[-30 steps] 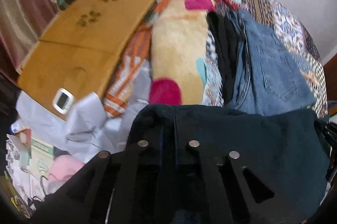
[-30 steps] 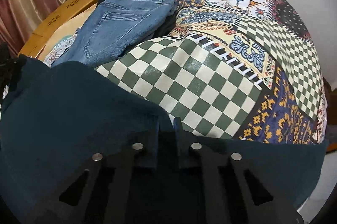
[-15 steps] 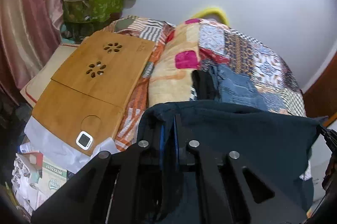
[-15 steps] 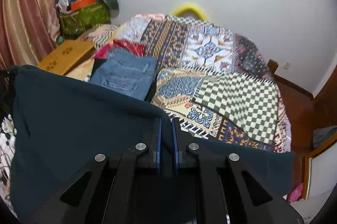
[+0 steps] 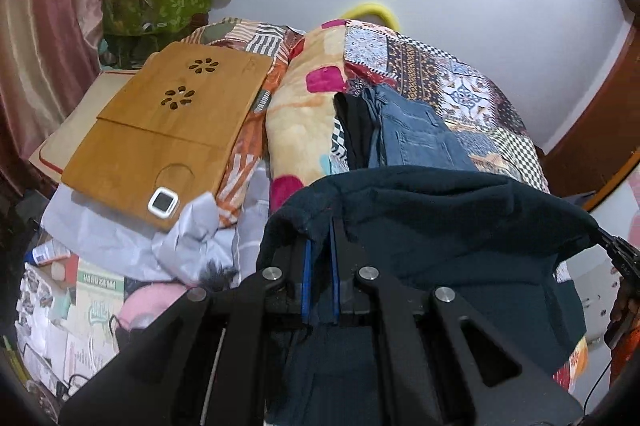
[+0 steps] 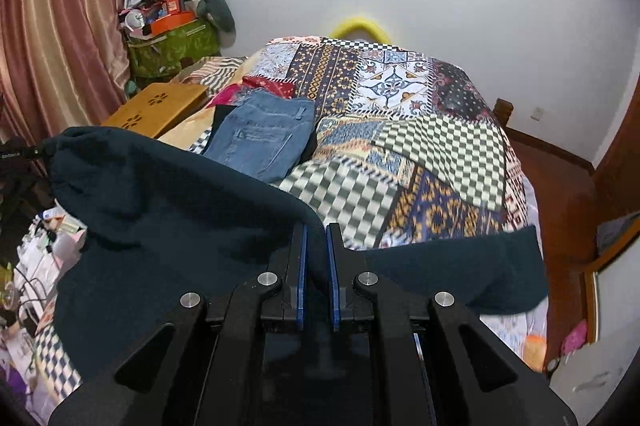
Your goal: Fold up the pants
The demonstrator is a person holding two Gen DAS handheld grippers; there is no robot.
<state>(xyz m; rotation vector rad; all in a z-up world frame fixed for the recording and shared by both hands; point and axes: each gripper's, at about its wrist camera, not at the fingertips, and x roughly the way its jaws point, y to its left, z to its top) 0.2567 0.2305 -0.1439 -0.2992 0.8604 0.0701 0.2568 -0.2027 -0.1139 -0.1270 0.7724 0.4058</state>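
Note:
Dark teal pants [image 5: 440,226] hang stretched between both grippers above the near edge of the bed. My left gripper [image 5: 320,226] is shut on one end of their top edge; the cloth drapes to the right toward the other gripper's tip at the frame edge. My right gripper [image 6: 316,232] is shut on the other end of the same pants [image 6: 168,209], which spread to the left and sag below it. The lower part of the pants is hidden behind the gripper bodies.
A patchwork quilt [image 6: 420,145] covers the bed. Folded blue jeans [image 6: 264,137] lie on it beside black cloth [image 5: 354,133] and a yellow-pink blanket [image 5: 300,113]. A wooden lap desk [image 5: 168,129] with a small white clock [image 5: 162,203] sits left. Clutter fills the floor at left.
Both grippers have risen and tilted up with the pants held between them; the bed has dropped lower in view and the wall and screen have come into sight.

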